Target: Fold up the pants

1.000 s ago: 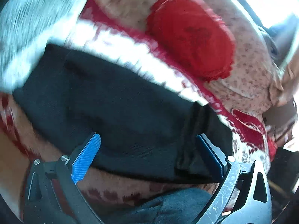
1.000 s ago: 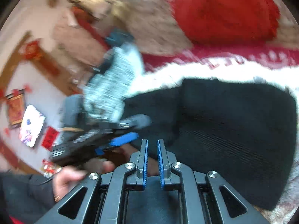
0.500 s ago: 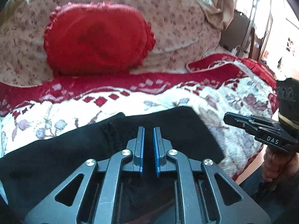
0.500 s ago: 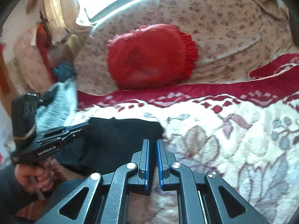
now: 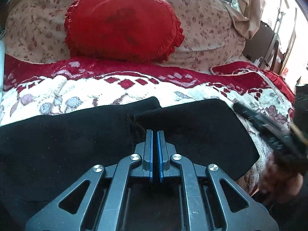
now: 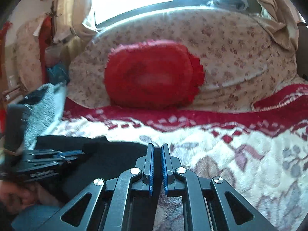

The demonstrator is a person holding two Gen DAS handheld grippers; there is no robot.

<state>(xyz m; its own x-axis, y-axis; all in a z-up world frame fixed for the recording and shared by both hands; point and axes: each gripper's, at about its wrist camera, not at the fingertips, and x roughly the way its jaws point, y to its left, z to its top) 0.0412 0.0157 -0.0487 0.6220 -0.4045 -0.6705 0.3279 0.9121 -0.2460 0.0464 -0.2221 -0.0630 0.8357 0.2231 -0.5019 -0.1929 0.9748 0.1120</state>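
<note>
Black pants [image 5: 77,144] lie flat across the patterned red-and-white blanket [image 5: 96,90] on a sofa seat, with a fold seam near their middle. My left gripper [image 5: 155,132] is over the middle of the pants, shut, with no cloth visibly pinched between its blue pads. My right gripper [image 6: 157,145] hovers shut at the right end of the pants [image 6: 107,159], also with nothing between its pads. Each gripper shows blurred in the other's view: the right gripper [image 5: 269,129] at the pants' right edge, the left gripper [image 6: 53,154] over their left part.
A red frilled pillow [image 5: 123,27] leans on the floral sofa back [image 5: 207,23] behind the blanket. A grey-white fuzzy cloth [image 6: 44,104] lies left of the pants. A person's hand [image 5: 279,179] holds the right gripper. A curtain [image 5: 244,5] and furniture stand at the right.
The left gripper, open around the pants a second ago, has shut and rolled level. Both views swung up from the pants towards the sofa back, and the right gripper dropped closer to the seat.
</note>
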